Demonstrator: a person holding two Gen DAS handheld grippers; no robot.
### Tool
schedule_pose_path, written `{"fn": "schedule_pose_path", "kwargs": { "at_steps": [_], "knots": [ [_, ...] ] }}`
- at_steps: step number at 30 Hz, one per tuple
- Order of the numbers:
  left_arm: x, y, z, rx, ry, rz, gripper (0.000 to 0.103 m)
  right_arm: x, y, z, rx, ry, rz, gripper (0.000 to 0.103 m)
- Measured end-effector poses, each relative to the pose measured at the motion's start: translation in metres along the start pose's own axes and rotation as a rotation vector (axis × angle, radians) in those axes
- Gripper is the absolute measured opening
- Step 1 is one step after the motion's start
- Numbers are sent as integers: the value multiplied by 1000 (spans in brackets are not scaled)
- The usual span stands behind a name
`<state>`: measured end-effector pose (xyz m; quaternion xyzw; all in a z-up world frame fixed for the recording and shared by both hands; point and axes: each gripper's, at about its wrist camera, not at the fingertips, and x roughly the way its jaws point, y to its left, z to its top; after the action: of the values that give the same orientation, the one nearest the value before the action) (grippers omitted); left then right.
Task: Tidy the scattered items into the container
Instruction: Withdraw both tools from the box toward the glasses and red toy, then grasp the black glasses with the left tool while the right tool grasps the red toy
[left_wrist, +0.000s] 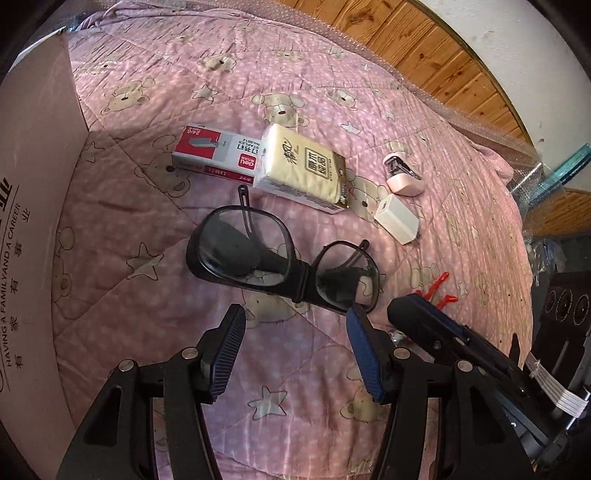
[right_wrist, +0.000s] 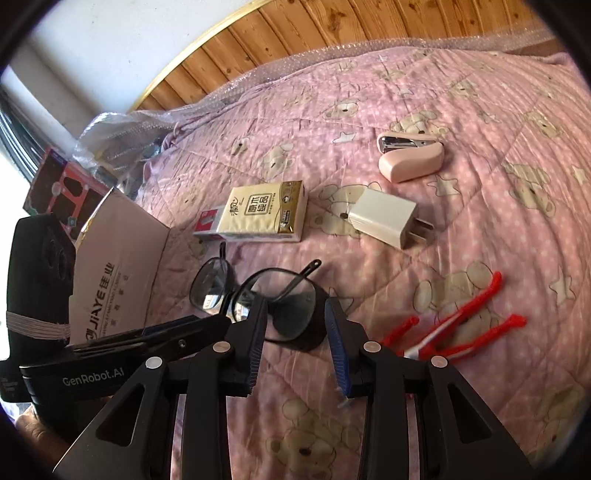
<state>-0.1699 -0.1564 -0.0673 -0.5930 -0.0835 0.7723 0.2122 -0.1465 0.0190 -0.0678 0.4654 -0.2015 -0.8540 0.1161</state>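
A pink quilt (left_wrist: 332, 92) covers the bed, with the cardboard box (left_wrist: 33, 206) standing to the left of the left gripper (left_wrist: 295, 323). Both grippers are spread open and empty. The glasses (left_wrist: 280, 266) lie just ahead of the left one and between the tips of the right gripper (right_wrist: 295, 317). Beyond them lie a tissue pack (left_wrist: 303, 168), a staple box (left_wrist: 218, 157), a charger (right_wrist: 384, 218) and a stapler (right_wrist: 410, 155).

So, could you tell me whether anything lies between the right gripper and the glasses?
Nothing visible does. The right gripper is open, and one lens of the glasses lies just ahead of its fingertips on the quilt. The red clip lies off to the side, apart from the glasses.
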Motion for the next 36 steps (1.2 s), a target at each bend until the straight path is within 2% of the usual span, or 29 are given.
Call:
{"fn": "schedule_pose_path", "kwargs": {
  "at_steps": [3, 4, 6, 7, 9, 11, 14, 16, 18, 20, 22, 23, 25, 26, 27, 29, 32, 36],
  "knots": [
    [6, 11, 5, -30, 2, 9, 58, 15, 9, -3, -39, 41, 22, 37],
    [5, 15, 7, -40, -2, 9, 58, 19, 14, -6, -43, 82, 76, 37],
    [2, 21, 10, -55, -25, 17, 58, 23, 27, -17, -5, 204, 295, 37],
    [-1, 24, 12, -63, -39, 23, 58, 19, 36, -22, -21, 213, 327, 37],
    [-5, 31, 16, -79, -62, 24, 61, 8, 49, -28, -78, 205, 275, 37],
    [-2, 32, 18, -80, -67, 33, 61, -4, 41, -30, -54, 160, 142, 37],
    [7, 29, 20, -62, -57, 43, 63, -31, 4, -31, 85, 38, -52, 37],
    [12, 23, 23, -44, -60, 55, 64, -47, -20, -30, 176, -18, -139, 37],
    [17, 15, 27, -30, -68, 87, 65, -56, -40, -28, 250, -57, -212, 37],
    [23, 10, 31, -24, -77, 104, 69, -51, -52, -26, 289, -45, -245, 37],
    [31, 2, 35, 20, -93, 141, 69, -31, -58, -24, 304, 8, -208, 37],
    [34, -4, 35, 64, -100, 172, 69, -25, -59, -25, 312, -1, -167, 43],
    [39, -15, 33, 149, -101, 199, 66, -20, -49, -21, 237, -20, -202, 43],
    [39, -19, 31, 175, -104, 198, 56, -17, -45, -20, 205, -18, -202, 38],
    [38, -22, 29, 196, -107, 197, 54, -14, -42, -20, 201, -14, -172, 30],
    [32, -20, 24, 202, -108, 160, 44, -15, -38, -22, 194, -1, -154, 27],
    [17, -10, 17, 163, -111, 103, 36, -19, -32, -19, 171, -6, -136, 24],
    [13, 0, 13, 143, -101, 75, 34, 1, -40, -16, 214, 27, -78, 33]
  ]
}}
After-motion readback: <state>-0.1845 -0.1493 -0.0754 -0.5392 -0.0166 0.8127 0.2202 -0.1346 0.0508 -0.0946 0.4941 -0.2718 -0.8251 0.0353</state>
